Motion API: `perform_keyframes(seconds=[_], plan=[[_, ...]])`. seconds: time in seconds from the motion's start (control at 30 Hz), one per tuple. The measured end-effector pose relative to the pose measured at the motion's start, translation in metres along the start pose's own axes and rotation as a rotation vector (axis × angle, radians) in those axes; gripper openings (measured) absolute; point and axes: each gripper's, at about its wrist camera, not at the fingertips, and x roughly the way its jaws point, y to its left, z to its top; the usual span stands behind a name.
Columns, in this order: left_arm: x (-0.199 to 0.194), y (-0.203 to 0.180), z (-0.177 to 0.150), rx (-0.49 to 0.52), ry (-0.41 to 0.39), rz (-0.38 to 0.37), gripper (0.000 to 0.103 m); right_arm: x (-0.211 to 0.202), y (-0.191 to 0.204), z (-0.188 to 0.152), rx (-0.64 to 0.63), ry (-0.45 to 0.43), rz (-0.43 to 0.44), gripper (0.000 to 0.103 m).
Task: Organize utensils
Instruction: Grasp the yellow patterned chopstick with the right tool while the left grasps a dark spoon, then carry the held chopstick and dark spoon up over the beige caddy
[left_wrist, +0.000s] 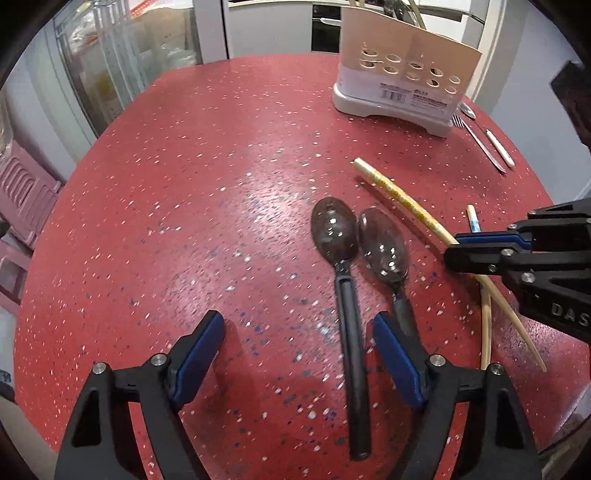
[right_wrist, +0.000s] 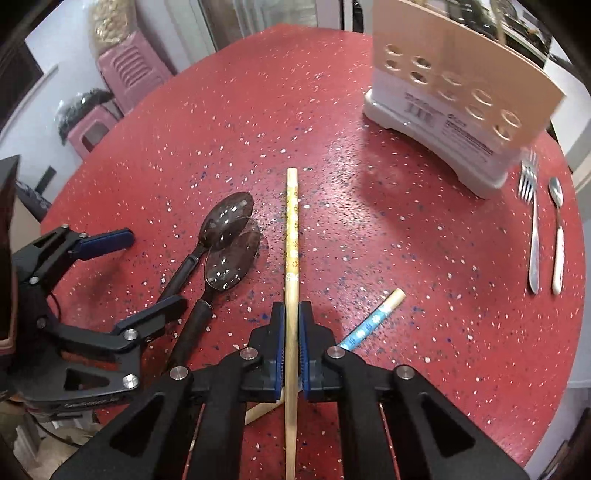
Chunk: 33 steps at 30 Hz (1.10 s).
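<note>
Right gripper (right_wrist: 291, 314) pinches the yellow-patterned chopstick (right_wrist: 291, 221) mid-shaft, presumably to carry it to the utensil holder (right_wrist: 461, 110) at the table's (right_wrist: 406, 258) far edge; left gripper (left_wrist: 299, 343), jaws spread, hovers by two dark spoons (left_wrist: 334, 229); the holder's compartments stay out of sight.

My right gripper (right_wrist: 291, 314) sits at the bottom centre of its own view, tilted steeply downward, its blue pads (right_wrist: 279, 332) pinched together on a chopstick (right_wrist: 291, 229). My left gripper (left_wrist: 299, 332) hangs lower centre, jaws spread wide, holding nothing.
</note>
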Motion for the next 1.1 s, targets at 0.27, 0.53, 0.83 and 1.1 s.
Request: perform_keyframes(seconds=[0.27, 0.53, 0.83, 1.1], plan=[[0.004, -0.014, 0.019, 0.057, 0.052, -0.034, 0.085, -0.027, -0.018, -0.012, 0.04, -0.084, 0.049, 0.008], [-0.003, -0.035, 0.028, 0.119, 0.077, -0.055, 0.037, -0.054, -0.033, -0.021, 0.078, -0.16, 0.099, 0.008], [-0.032, -0.027, 0.018, -0.002, -0.077, -0.081, 0.037, -0.08, -0.063, -0.041, 0.155, -0.256, 0.152, 0.008], [-0.071, -0.028, 0.037, -0.053, -0.214, -0.126, 0.037, -0.113, -0.076, -0.047, 0.209, -0.365, 0.185, 0.008]])
